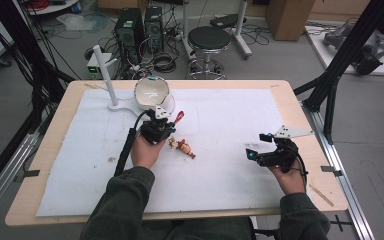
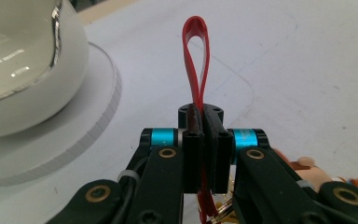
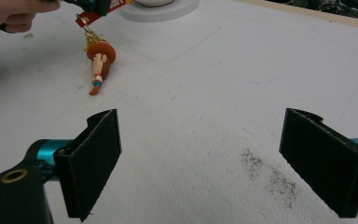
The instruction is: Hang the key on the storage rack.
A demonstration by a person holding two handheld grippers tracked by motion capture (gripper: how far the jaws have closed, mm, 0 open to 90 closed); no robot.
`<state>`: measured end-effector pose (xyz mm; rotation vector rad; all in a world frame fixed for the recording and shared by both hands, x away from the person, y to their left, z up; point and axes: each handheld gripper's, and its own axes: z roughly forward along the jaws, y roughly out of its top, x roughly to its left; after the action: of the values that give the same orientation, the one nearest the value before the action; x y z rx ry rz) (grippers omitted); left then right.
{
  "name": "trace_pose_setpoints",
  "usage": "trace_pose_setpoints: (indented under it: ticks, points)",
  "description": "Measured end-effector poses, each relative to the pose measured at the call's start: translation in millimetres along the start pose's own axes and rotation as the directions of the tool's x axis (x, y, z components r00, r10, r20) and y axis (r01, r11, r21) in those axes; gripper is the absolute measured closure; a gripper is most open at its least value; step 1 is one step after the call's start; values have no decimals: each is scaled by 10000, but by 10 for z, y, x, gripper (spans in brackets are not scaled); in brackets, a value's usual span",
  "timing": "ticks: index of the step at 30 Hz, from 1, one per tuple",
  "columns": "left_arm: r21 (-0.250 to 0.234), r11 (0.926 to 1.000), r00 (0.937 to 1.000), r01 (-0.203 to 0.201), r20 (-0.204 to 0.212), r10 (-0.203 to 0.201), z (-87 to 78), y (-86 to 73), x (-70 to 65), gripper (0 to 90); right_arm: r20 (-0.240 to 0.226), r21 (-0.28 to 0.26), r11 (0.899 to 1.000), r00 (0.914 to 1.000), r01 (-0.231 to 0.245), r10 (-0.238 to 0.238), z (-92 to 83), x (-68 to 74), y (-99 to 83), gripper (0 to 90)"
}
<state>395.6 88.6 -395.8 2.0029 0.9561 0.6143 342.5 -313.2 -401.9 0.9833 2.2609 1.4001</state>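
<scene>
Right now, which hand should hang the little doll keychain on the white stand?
Probably left. The left gripper is already shut on the red strap, close to the white stand. The right gripper is open, holding nothing, farther away.

A: Even overhead light, fairly bright; the white mat shows only soft, faint shadows under the hands.

B: Any glare?

A: Bright streaks on the white bowl. In the left gripper view, the near black jaws look soft and the red strap sharper. The high view is grainy and low in detail.
</scene>
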Motion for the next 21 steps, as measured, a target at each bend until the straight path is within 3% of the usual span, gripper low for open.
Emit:
trace_pose_setpoints:
  ticks: [7,12,21]
  points:
    - [-1085,9937,9995,-295,-137,281,-185,15,-38,865,35,6,10000,10000,-7,7,2,6,1,119]
    - [-1885,9817,9994,-289,-233,250,-330,57,-30,865,48,4,10000,10000,-22,22,3,7,2,119]
    - [-2732,9609,9983,-445,-490,323,-570,116,26,865,74,-1,10000,10000,-16,16,1,5,2,119]
